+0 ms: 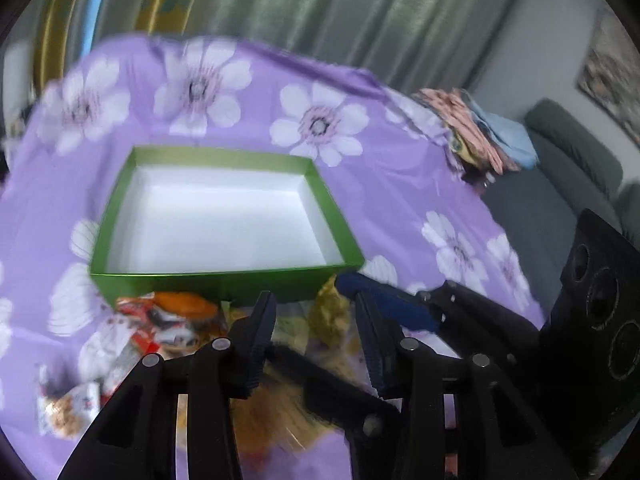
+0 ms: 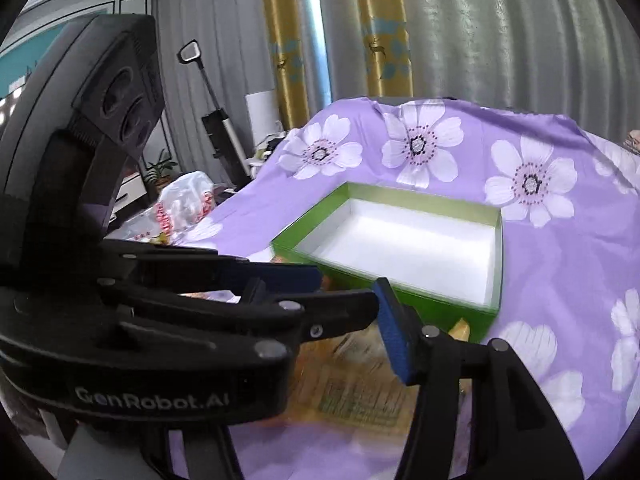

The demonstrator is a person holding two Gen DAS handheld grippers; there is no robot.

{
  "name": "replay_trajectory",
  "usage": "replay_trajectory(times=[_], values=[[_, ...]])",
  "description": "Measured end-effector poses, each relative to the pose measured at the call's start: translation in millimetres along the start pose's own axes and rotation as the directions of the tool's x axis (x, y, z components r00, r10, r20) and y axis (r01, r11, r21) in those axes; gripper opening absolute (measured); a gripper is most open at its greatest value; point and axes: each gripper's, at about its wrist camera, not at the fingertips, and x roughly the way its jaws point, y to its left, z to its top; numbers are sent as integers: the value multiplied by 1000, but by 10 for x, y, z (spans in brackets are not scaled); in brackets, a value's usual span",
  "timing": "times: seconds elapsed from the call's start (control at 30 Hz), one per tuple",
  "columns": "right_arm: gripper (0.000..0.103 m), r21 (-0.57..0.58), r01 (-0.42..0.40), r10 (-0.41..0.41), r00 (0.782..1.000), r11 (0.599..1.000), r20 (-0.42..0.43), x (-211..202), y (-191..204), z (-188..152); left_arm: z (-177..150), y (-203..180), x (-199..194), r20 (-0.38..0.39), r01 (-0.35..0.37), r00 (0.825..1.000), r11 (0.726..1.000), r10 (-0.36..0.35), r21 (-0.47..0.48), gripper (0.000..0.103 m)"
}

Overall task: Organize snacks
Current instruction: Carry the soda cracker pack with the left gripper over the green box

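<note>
Black fingers of the left gripper [image 1: 316,312] fill the bottom of the left wrist view, standing somewhat apart with a blurred yellow snack bag [image 2: 360,396] showing in the gap; whether the pads actually press on it I cannot tell. Just beside them, from the right, the right gripper [image 1: 384,286] reaches over the same bag. In its own view only one blue-padded finger [image 2: 394,332] is clear, the left tool hiding the rest, so its grip cannot be told either. More snacks, among them red-and-white packets [image 1: 132,332], lie heaped on the purple floral cloth [image 1: 400,208] against the near wall of the green box [image 1: 224,280], whose white inside holds nothing as yet. Sorting seems only to be starting, with the large bag as the first item, handled by both tools at once. Next, the bag would need carrying forward over the near rim, kept level between the two grippers, and set flat inside. A slack hold on the slippery film could let it slide out.
</note>
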Motion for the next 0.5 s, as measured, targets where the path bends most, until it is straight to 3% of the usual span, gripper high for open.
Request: replay_trajectory(times=[0.03,0.13,0.2,0.27,0.37,0.5], values=[[51,-20,5,-6,1000,1000,-7,70,-20,40,26,50,84,-28,2,1000,1000,-2,-14,42],[56,34,-17,21,994,999,-105,260,-198,43,-41,4,160,-72,19,997,1000,-18,22,49],[60,40,-19,24,993,999,-112,153,-203,-55,-154,-108,190,-115,27,993,995,-16,96,68],[70,61,-2,10,993,998,-120,-6,-210,-208,-287,-211,224,-151,48,988,987,-25,154,75],[83,105,12,7,985,994,-174,-188,-297,-491,-488,-237,302,-178,-6,983,986,36,164,76],[84,136,48,-11,964,990,-265,-283,-380,-816,-800,-86,313,-216,17,976,999,-6,48,76]])
